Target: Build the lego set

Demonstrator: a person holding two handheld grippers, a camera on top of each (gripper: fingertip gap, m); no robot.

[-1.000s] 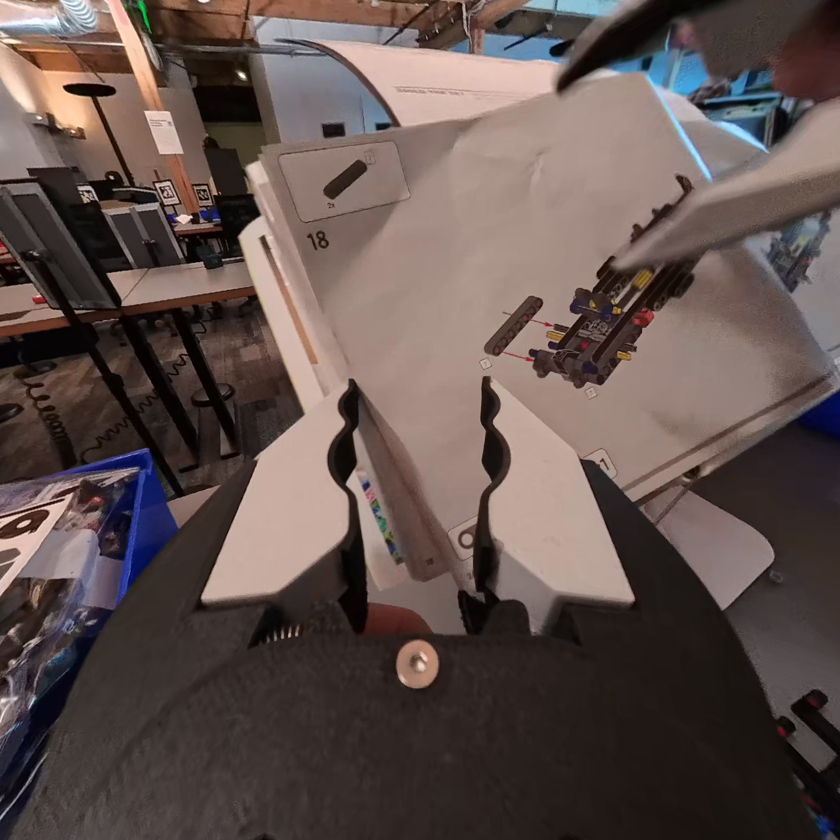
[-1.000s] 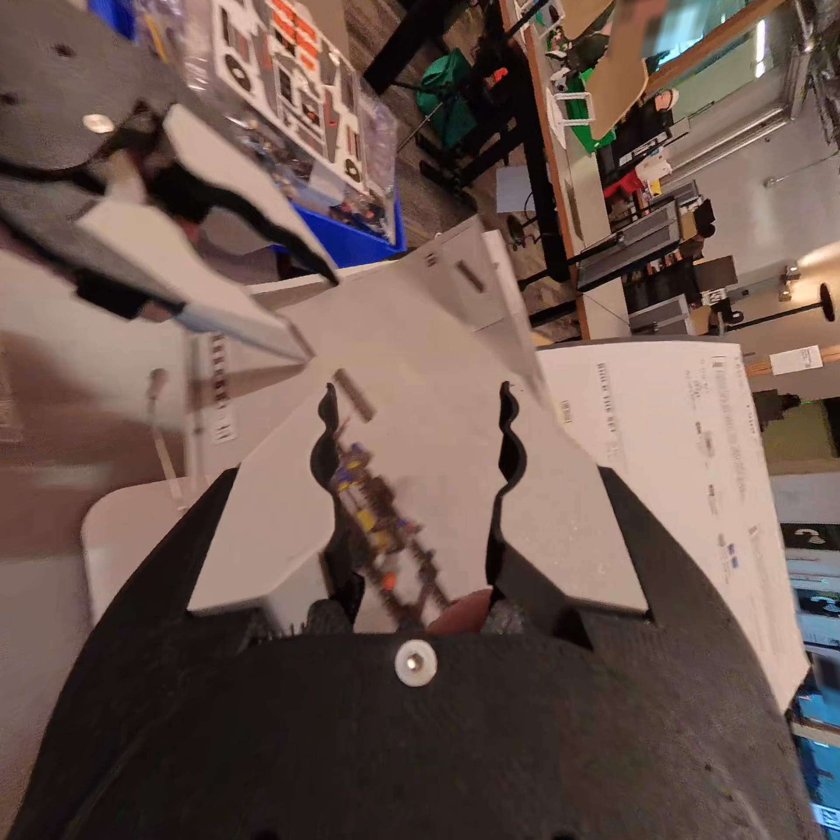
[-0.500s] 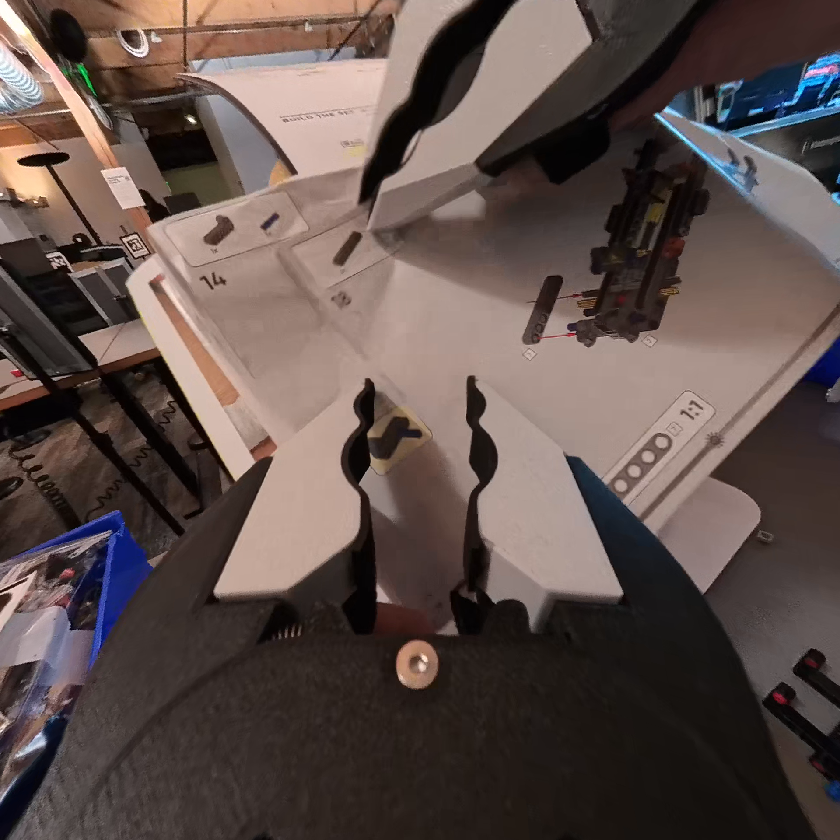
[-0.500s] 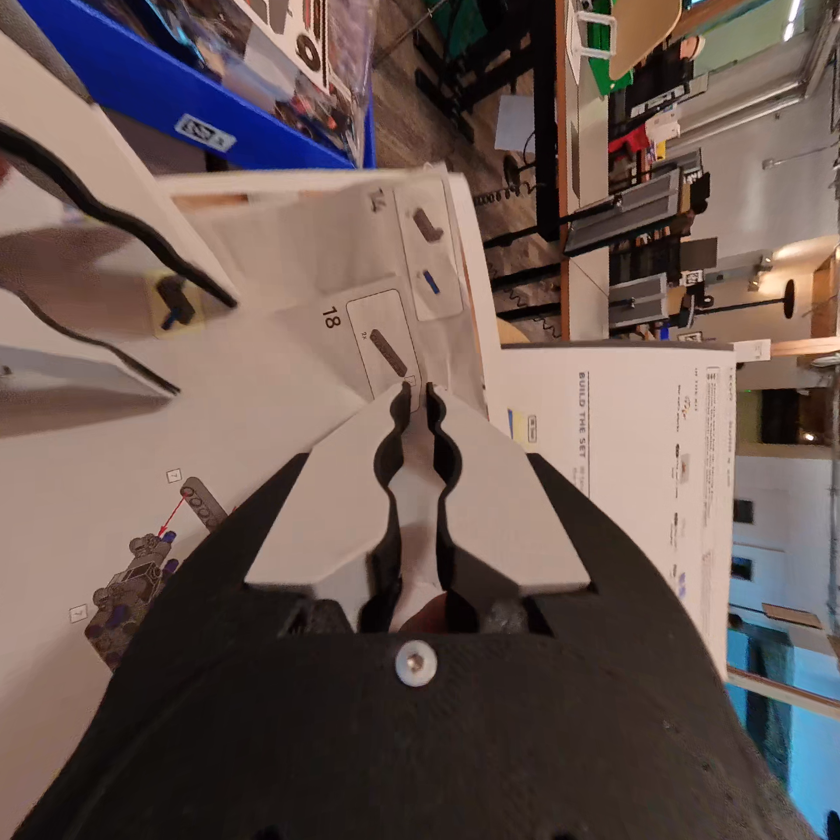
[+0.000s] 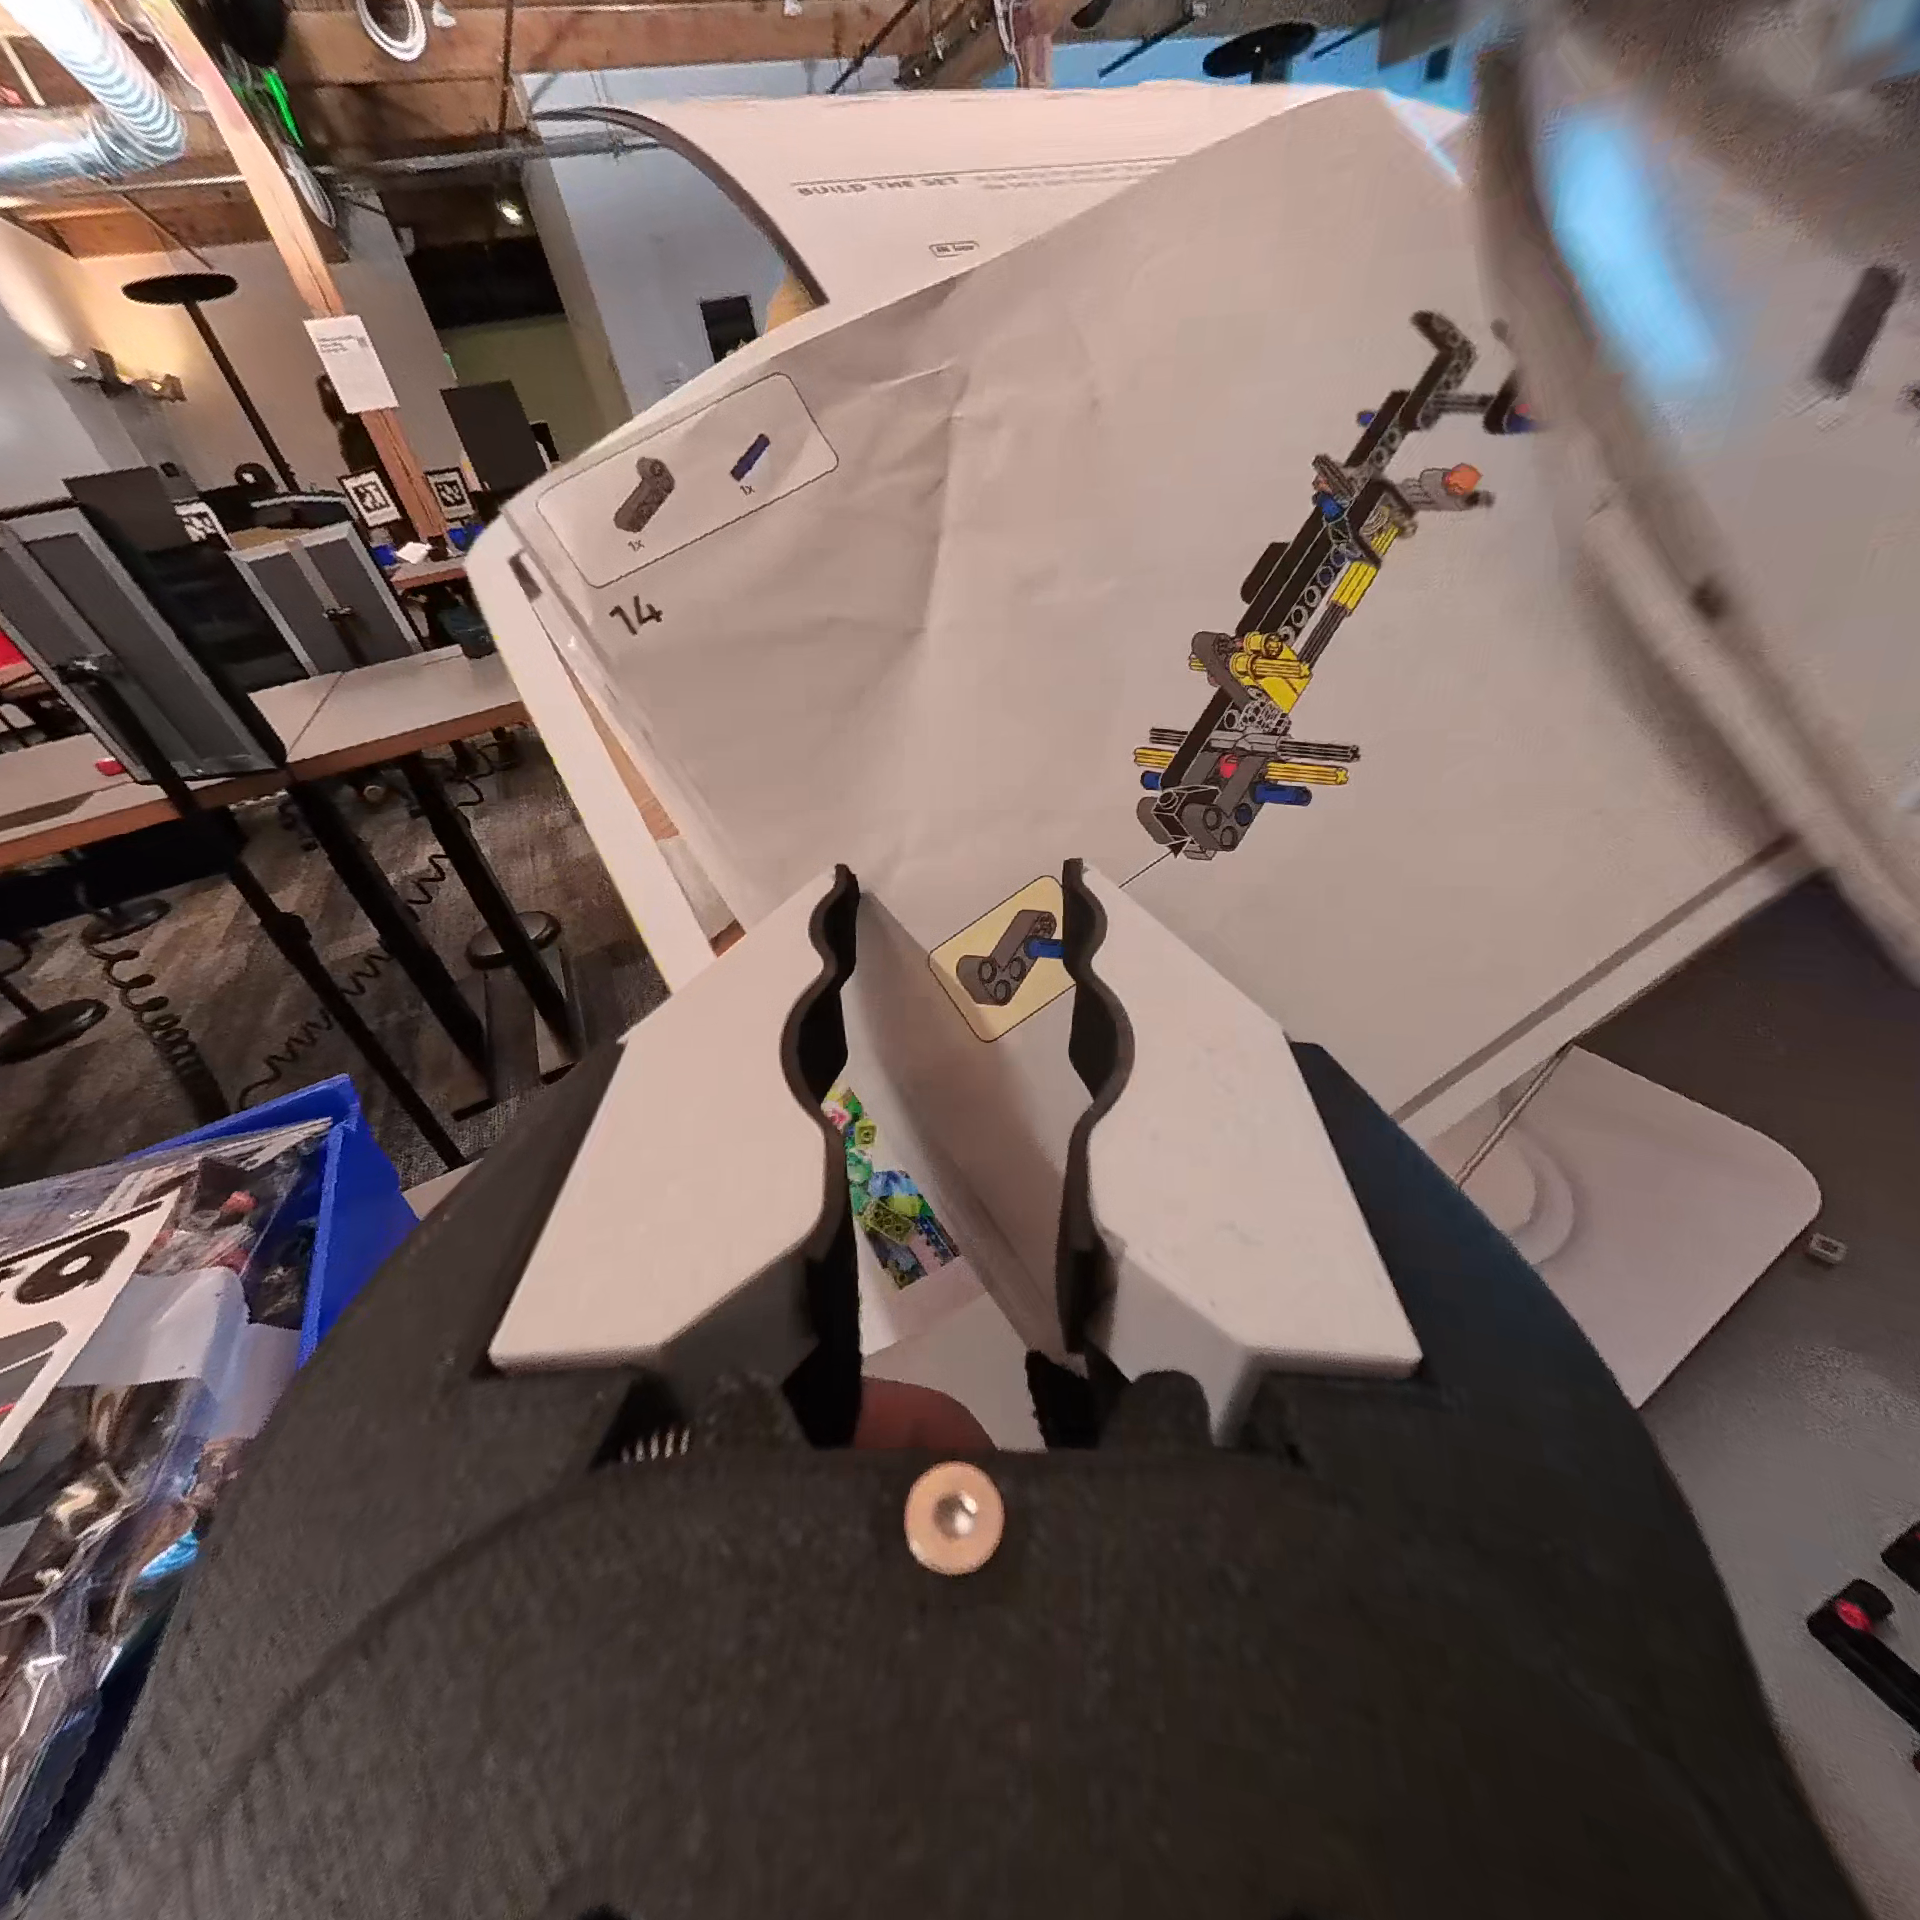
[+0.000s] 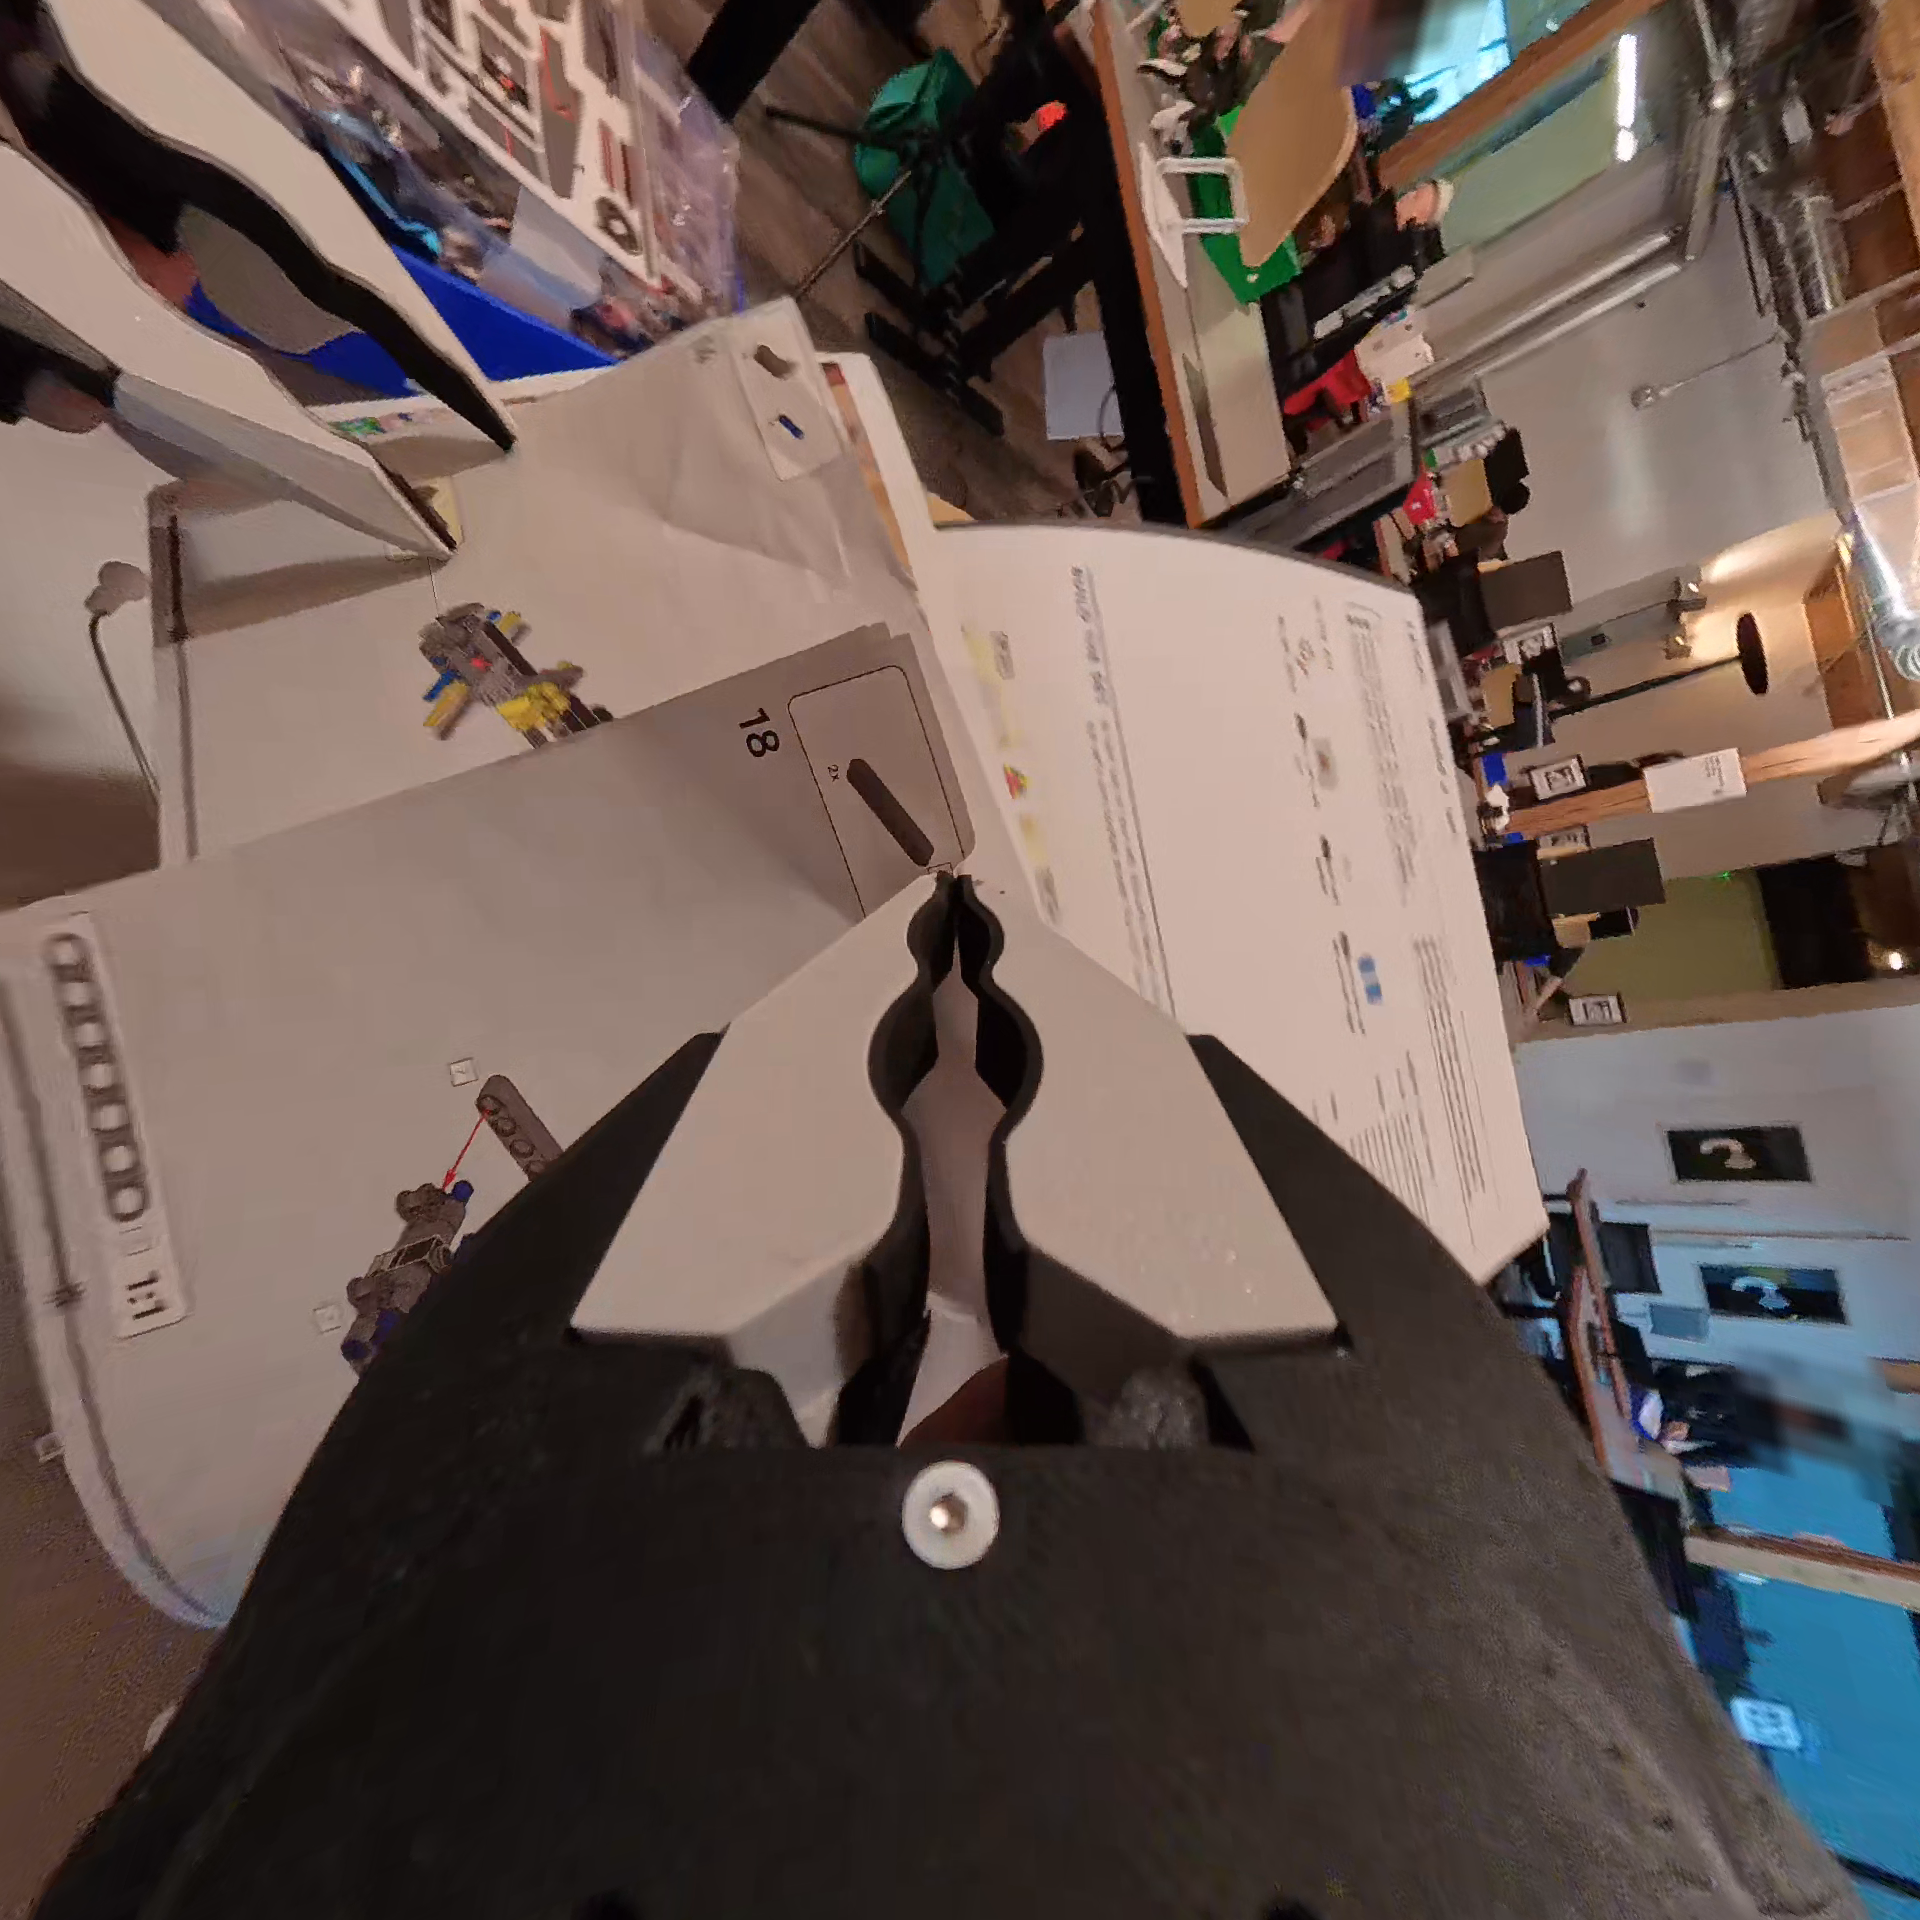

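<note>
The instruction booklet (image 5: 1039, 644) stands open on a white stand (image 5: 1662, 1226). My left gripper (image 5: 956, 883) is open at the booklet's lower left corner, with a page edge between its fingers. My right gripper (image 6: 951, 883) is shut on the top corner of a loose page (image 6: 468, 935) and holds it away from the booklet. That page is a blur at the right of the left wrist view (image 5: 1766, 623). The left gripper also shows in the right wrist view (image 6: 478, 499). The booklet page beneath (image 6: 623, 582) shows a yellow and black model drawing.
A blue bin (image 5: 343, 1174) with bags of parts sits at the left, also in the right wrist view (image 6: 520, 332). A large curved white printed sheet (image 5: 987, 156) stands behind the booklet. Black parts with red ends (image 5: 1870, 1652) lie on the grey table at the right. Desks stand beyond. Left tips to right tips: about 20 centimeters.
My right gripper has gone from open to shut on the page's corner and pulled the page away, uncovering the page beneath. My left gripper has stayed open at the lower corner.
</note>
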